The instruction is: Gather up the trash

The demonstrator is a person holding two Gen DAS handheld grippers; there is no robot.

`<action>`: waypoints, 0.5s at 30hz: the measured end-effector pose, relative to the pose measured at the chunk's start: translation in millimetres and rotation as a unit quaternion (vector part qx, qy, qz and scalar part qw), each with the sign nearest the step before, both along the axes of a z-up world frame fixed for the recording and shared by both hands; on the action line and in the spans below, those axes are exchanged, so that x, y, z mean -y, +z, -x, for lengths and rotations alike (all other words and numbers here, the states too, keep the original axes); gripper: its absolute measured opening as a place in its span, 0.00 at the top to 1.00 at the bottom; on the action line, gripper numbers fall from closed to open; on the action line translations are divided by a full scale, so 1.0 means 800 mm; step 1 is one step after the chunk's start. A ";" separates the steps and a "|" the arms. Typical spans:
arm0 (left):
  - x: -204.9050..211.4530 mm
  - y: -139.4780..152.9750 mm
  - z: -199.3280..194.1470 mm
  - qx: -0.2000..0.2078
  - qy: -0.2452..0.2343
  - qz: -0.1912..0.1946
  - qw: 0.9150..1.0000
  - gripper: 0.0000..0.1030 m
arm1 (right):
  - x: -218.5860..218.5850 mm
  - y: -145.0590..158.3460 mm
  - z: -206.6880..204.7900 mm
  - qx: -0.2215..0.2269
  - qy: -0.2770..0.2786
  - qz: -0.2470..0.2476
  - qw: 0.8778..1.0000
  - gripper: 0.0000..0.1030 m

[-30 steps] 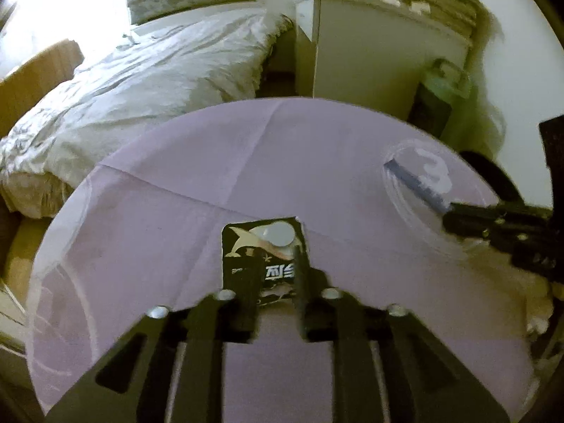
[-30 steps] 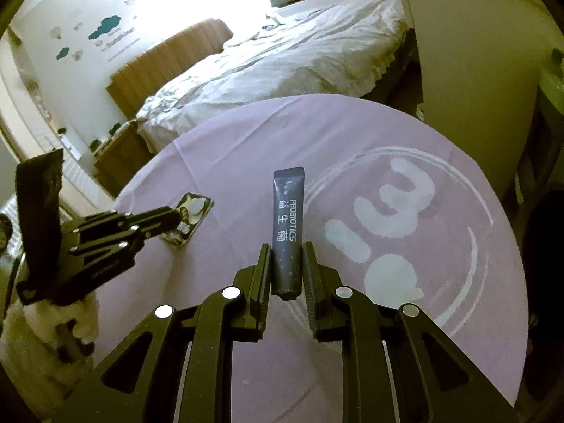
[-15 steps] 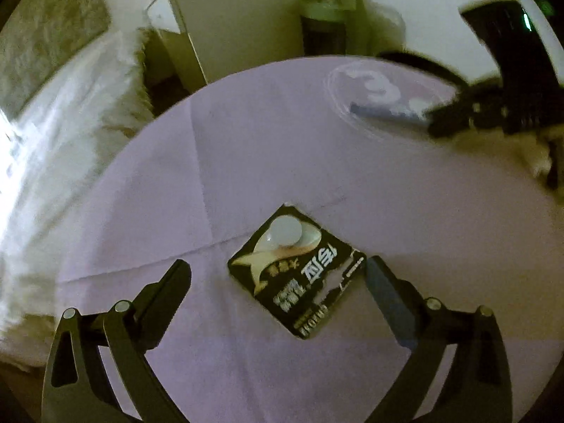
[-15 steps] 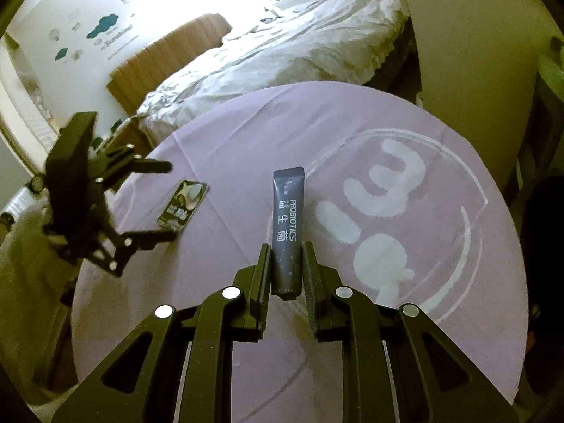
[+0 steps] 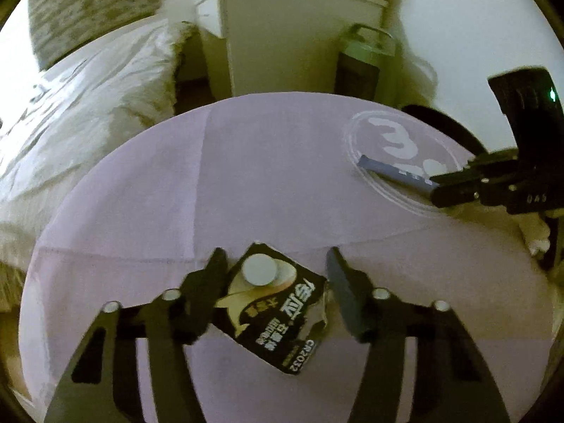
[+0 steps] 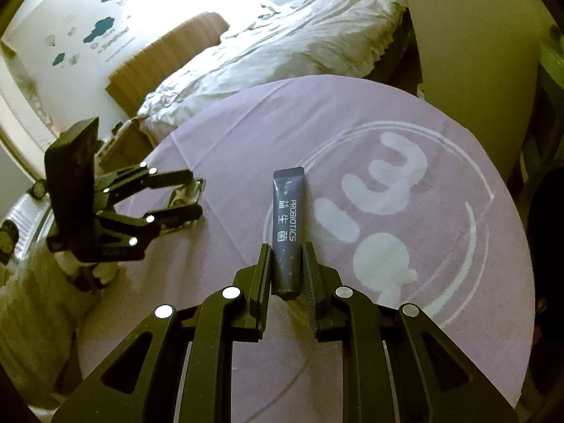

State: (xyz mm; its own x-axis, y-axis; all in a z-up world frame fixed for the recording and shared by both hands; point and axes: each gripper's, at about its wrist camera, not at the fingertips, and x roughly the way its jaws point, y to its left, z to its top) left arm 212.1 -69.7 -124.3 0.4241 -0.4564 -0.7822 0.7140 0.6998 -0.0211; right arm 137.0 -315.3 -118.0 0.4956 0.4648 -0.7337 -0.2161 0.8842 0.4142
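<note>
- Sachet (image 6: 287, 232) sits mid-frame on the table (image 6: 440, 134), pinched by the right hand-held gripper (image 6: 287, 271).
- Left hand-held gripper (image 5: 275, 285) is spread around the battery card (image 5: 271, 306), lower centre.

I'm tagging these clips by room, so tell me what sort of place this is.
Most likely a bedroom: an unmade bed with white bedding beside the purple-clothed round table, a wooden headboard, and childlike cloud and sun decals on the wall.
</note>
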 end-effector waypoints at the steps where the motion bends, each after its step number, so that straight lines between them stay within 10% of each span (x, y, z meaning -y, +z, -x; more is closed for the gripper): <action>1: -0.004 0.001 0.004 -0.003 0.005 0.001 1.000 0.47 | 0.000 0.000 0.000 0.001 0.000 -0.001 1.000 0.82; 8: -0.002 0.007 0.049 -0.018 -0.001 -0.021 1.000 0.44 | 0.007 0.000 0.004 0.004 0.004 -0.008 1.000 0.82; 12: -0.005 0.001 0.086 -0.029 -0.032 -0.054 0.998 0.13 | 0.008 0.000 0.002 0.004 0.009 -0.006 1.000 0.82; 15: -0.017 -0.001 0.098 -0.026 -0.040 -0.054 0.997 0.12 | 0.008 0.001 0.002 0.004 0.008 -0.006 1.000 0.82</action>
State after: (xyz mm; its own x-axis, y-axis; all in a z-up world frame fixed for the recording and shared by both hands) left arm 133.6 -55.8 -125.5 0.3475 -0.3995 -0.8483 0.7670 0.6415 0.0121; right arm 135.7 -321.4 -116.9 0.4939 0.4812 -0.7243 -0.2331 0.8757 0.4228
